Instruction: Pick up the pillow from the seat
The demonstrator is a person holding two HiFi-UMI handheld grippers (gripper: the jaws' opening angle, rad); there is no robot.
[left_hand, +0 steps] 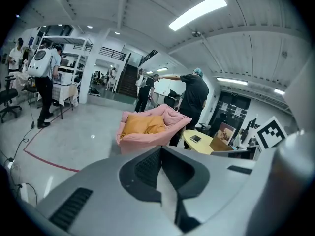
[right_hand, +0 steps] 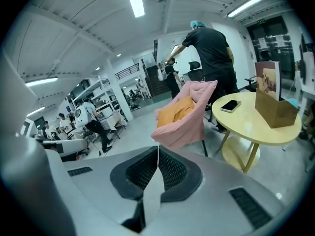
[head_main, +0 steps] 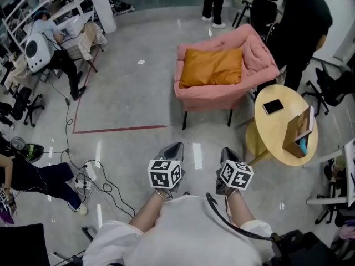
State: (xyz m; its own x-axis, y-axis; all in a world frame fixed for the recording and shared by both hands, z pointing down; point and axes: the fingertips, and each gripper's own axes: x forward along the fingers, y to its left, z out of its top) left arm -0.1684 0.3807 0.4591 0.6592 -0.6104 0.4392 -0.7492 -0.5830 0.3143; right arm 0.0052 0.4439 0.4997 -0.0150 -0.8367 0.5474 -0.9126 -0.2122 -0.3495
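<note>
On chair (head_main: 258, 51) seat: pillow (head_main: 211, 66) likely soft, light, saggy
Hold: pinch near edge
left gripper (head_main: 175, 146), right gripper (head_main: 227, 151): both pressed together, empty

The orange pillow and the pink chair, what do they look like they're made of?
The orange pillow looks like soft fabric with a slight sheen; it creases and sags, so probably stuffed cloth. The pink chair looks like matte padded fabric, with quilted puffs on its backrest; its thin dark legs are probably metal.
</note>
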